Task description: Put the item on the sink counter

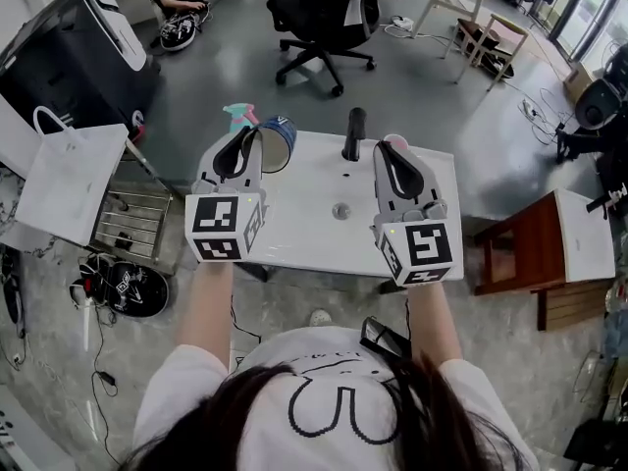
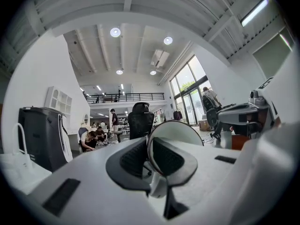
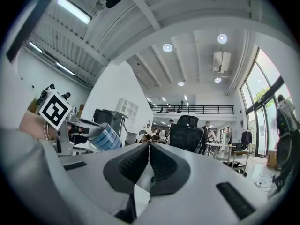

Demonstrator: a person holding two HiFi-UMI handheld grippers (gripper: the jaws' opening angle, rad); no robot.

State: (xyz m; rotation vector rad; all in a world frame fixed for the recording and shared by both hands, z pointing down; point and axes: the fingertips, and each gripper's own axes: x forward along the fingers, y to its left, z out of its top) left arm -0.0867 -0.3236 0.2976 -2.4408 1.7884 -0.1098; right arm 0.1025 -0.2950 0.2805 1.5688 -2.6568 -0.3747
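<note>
A blue striped cup (image 1: 277, 141) is held by its rim over the far left corner of the white sink counter (image 1: 304, 238). My left gripper (image 1: 251, 137) is shut on that rim. In the left gripper view the cup's pale round rim (image 2: 176, 124) runs between the two dark pads, at the left gripper (image 2: 149, 146). My right gripper (image 1: 393, 151) hovers over the counter's right side, shut with nothing in it; its pads meet in the right gripper view (image 3: 149, 150). That view also shows the cup (image 3: 104, 138) off to the left.
A black faucet (image 1: 353, 133) and a drain (image 1: 340, 210) sit on the counter. A teal spray bottle (image 1: 238, 116) stands behind the cup. A white bag (image 1: 71, 180) and wire rack (image 1: 132, 219) are to the left, a brown wooden stand (image 1: 525, 248) to the right, an office chair (image 1: 324, 13) beyond.
</note>
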